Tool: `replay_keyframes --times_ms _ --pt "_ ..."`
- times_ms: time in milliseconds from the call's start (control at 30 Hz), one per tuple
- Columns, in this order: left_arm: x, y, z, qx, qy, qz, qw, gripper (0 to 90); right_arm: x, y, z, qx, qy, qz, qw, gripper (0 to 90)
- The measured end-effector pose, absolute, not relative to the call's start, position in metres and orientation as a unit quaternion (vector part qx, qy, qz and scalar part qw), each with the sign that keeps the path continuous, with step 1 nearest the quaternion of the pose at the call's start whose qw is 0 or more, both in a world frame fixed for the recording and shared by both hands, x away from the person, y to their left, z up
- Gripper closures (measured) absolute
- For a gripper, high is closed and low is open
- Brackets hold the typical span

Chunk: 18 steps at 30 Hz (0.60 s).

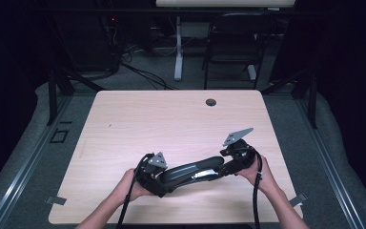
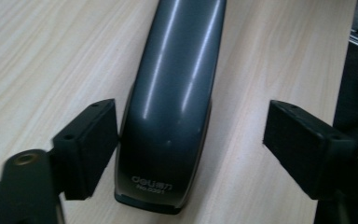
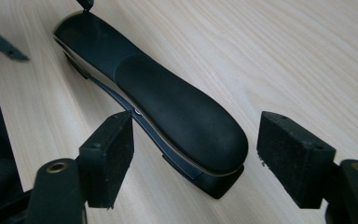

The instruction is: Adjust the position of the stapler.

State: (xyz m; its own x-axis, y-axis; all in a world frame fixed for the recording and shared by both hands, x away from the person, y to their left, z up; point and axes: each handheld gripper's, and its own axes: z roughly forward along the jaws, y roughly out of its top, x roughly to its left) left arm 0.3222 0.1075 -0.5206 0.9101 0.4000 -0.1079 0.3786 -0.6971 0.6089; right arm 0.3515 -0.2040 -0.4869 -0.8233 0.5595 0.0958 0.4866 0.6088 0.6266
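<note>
A long black stapler [image 1: 193, 171] lies on the wooden table [image 1: 171, 119] near the front edge, between my two grippers. My left gripper [image 1: 164, 182] is at its left end and my right gripper [image 1: 228, 164] at its right end. In the left gripper view the glossy grey end of the stapler [image 2: 172, 107], with small printed lettering, sits between the open jaws of my left gripper [image 2: 193, 137]; one pad is right beside it, the other well apart. In the right gripper view the matte rounded end of the stapler [image 3: 168, 107] lies between the open jaws of my right gripper [image 3: 200, 151], touching neither.
A cable hole [image 1: 211, 102] sits near the table's far edge. Behind the table stand a dark chair [image 1: 233, 43] and a white desk leg [image 1: 177, 52], with cables on the floor. Bare wood stretches from the stapler to the far edge.
</note>
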Motion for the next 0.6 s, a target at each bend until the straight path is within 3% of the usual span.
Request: replay_keyframes --times_ms 100,200,600 --pt "0.325 0.113 -0.52 0.918 0.218 0.02 0.332 35.4 0.351 -0.202 -0.49 0.297 0.893 0.333 0.057 33.2" --pt "0.329 0.117 -0.524 0.918 0.228 0.017 0.324 40.3 0.351 -0.201 -0.492 0.297 0.893 0.334 0.056 36.5" --pt "0.33 0.11 -0.534 0.925 0.224 0.02 0.305 40.0 0.35 -0.203 -0.495 0.297 0.889 0.341 0.065 40.2"
